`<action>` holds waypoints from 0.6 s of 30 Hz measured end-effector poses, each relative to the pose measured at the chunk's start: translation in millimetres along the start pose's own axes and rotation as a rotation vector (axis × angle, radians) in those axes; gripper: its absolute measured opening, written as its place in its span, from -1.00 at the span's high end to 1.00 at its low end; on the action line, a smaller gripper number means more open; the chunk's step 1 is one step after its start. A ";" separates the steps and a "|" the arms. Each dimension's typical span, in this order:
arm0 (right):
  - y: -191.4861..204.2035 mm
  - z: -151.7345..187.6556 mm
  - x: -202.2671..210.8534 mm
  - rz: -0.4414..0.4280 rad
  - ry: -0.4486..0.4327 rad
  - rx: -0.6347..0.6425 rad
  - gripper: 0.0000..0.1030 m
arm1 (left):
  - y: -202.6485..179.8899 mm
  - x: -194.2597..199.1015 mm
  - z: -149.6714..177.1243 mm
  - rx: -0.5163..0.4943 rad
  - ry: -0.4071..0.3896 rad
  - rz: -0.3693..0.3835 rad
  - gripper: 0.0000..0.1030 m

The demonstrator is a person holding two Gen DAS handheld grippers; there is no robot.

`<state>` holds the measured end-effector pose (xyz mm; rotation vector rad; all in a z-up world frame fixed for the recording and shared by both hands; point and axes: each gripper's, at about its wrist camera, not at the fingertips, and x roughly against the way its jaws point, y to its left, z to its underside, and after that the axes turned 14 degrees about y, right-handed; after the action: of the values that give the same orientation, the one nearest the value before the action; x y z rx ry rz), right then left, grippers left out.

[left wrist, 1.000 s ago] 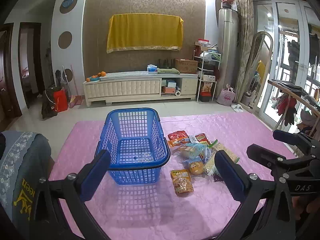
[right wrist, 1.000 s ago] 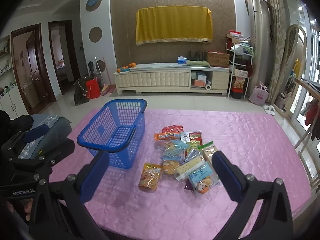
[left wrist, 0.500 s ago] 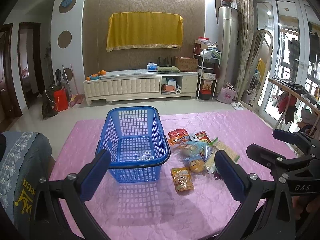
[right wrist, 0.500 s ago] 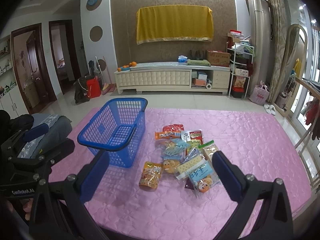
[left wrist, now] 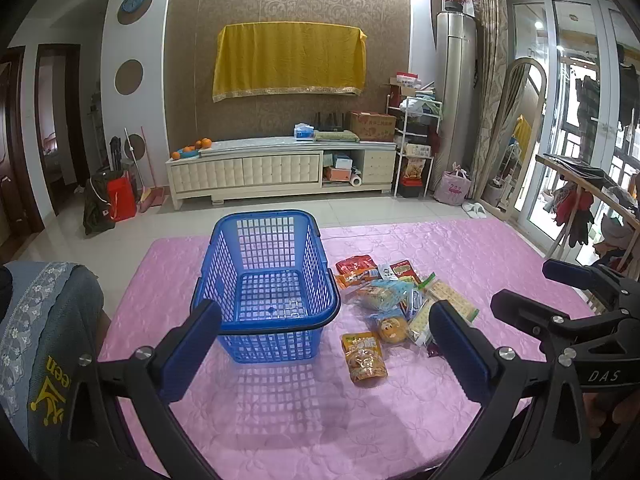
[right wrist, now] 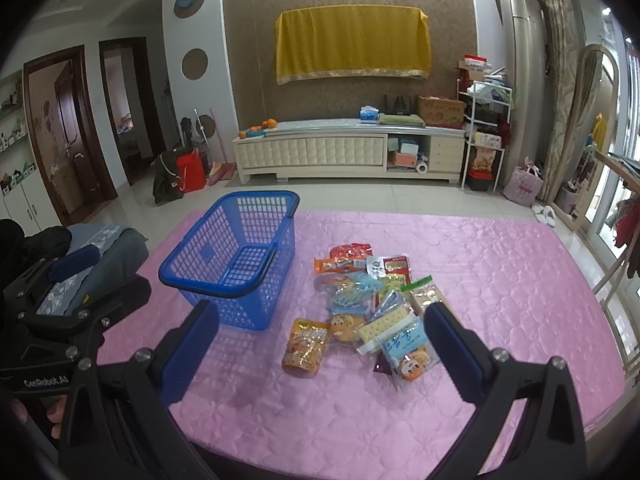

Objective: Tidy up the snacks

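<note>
A brown patterned wall panel at twelve o'clock carries a draped yellow cloth above a long cream tufted cabinet. Pale glossy floor tiles spread below it. Daylight enters through tall glass doors at three o'clock, and dark wooden doorways stand at nine.

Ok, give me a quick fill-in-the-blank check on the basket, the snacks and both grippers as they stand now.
1. The blue basket holds ____ snacks.
2. The snack packets lie on the ____ quilted cover.
3. The left gripper and right gripper both have their jaws ____.
4. The orange packet nearest the grippers lies ____ the basket.

Missing words: no; pink; open; outside
</note>
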<state>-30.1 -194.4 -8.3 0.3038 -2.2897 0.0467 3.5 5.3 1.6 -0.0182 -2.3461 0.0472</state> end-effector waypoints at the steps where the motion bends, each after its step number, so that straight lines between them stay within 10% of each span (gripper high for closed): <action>1: -0.6 0.0 0.3 -0.001 0.000 0.000 -1.00 | 0.1 0.4 -0.1 0.001 0.001 0.001 -0.99; 18: -0.2 -1.8 0.0 -0.011 0.006 0.002 -1.00 | -2.2 0.6 -0.2 0.006 0.006 -0.005 -1.00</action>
<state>-28.7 -194.3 -7.1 0.3170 -2.2825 0.0443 3.3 3.1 2.2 -0.0097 -2.3402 0.0519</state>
